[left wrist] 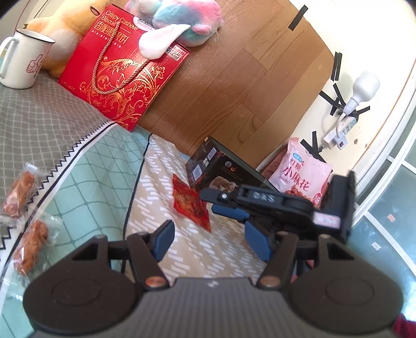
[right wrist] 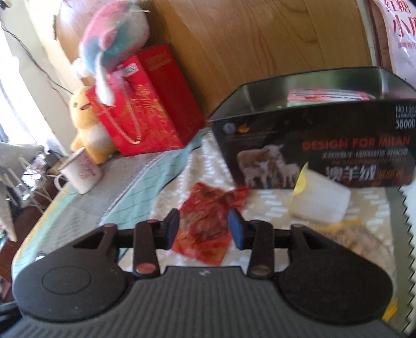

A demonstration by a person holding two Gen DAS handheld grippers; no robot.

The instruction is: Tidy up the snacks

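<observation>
A red snack packet (right wrist: 205,228) lies flat on the patterned cloth, between the open fingers of my right gripper (right wrist: 204,228); I cannot tell whether the pads touch it. It also shows in the left wrist view (left wrist: 191,202). Behind it stands an open black box (right wrist: 314,150) with pink packets inside. My left gripper (left wrist: 210,241) is open and empty; the right gripper crosses in front of it by the black box (left wrist: 221,171). Two clear-wrapped brown snacks (left wrist: 18,195) (left wrist: 31,247) lie at the left.
A red cashew biscuit gift box (left wrist: 117,75) with plush toys (left wrist: 179,20) stands at the back, a white mug (left wrist: 23,59) beside it. A pink snack bag (left wrist: 301,171) leans on the wall. A white cup (right wrist: 319,200) lies on its side by the black box.
</observation>
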